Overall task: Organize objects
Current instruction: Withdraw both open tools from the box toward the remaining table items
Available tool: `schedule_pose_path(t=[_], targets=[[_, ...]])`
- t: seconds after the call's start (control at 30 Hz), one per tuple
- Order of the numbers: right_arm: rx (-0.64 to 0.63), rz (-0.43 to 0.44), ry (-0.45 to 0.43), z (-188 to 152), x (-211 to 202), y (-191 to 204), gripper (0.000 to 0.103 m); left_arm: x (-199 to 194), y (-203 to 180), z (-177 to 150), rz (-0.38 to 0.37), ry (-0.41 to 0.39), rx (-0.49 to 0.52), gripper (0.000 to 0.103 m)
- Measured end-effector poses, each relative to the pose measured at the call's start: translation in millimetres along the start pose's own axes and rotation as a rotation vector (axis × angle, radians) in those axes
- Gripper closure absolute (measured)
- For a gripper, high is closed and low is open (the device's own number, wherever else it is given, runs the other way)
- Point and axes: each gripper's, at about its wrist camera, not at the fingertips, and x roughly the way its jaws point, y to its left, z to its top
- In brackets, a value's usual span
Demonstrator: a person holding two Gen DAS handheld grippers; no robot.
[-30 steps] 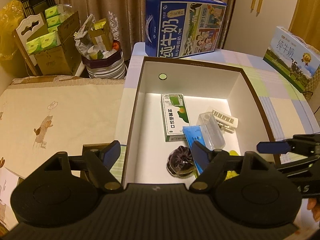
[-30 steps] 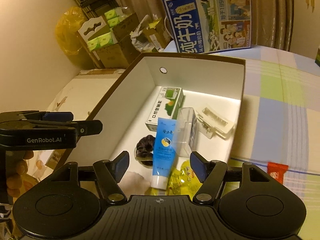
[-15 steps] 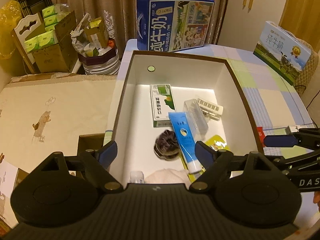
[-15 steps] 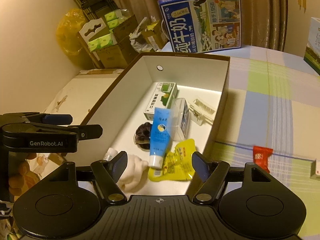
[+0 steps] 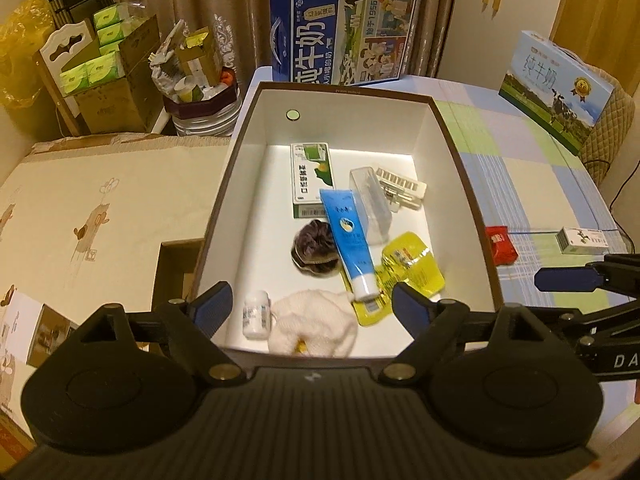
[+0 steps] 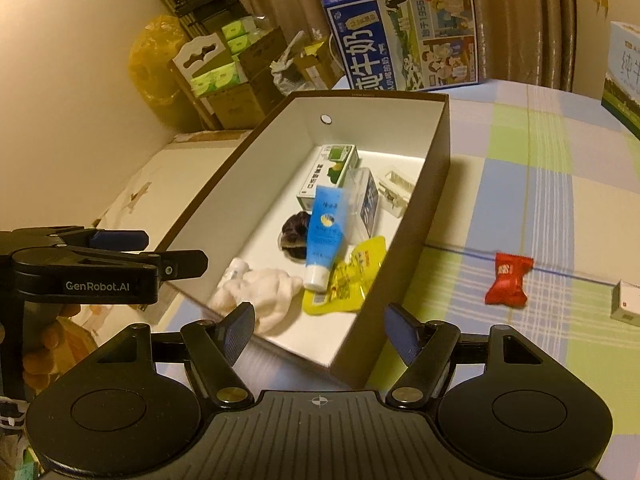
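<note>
Since the earlier frames both grippers have pulled back from the box (image 5: 224, 216), so its near end now shows a small white bottle (image 5: 256, 314) and a white cloth (image 5: 316, 320). The left gripper (image 5: 310, 302) and right gripper (image 6: 318, 330) are spread and hold nothing. The box stands on a checked tablecloth (image 6: 540, 184), curtains (image 5: 224, 4) behind. A blue tube (image 5: 348, 236) lies inside; a red packet (image 6: 507, 279) lies outside on the cloth.

Brown box (image 5: 476, 216), white inside; blue tube (image 5: 348, 236); red packet (image 6: 507, 279).
</note>
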Motion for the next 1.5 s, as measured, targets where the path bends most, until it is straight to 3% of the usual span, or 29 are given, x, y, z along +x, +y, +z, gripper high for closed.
schedule_pose_path(t=[0.33,0.73,1.5], targets=[[-0.015,0.027,0.021,-20.7,-30.3,-25.5,0.034,-19.0,-40.6,-19.9,0.007,0.006,-0.018,0.018],[0.005,0.015,0.056,-45.4,-69.7,-85.4,0.034,-20.9,-112.2,-36.5,-0.023,0.052,-0.009,0.018],[0.133,-0.107,0.071,-70.4,-117.0,-202.2,0.034,22.7,-236.7,-29.7,-0.091,0.115,0.089,0.018]])
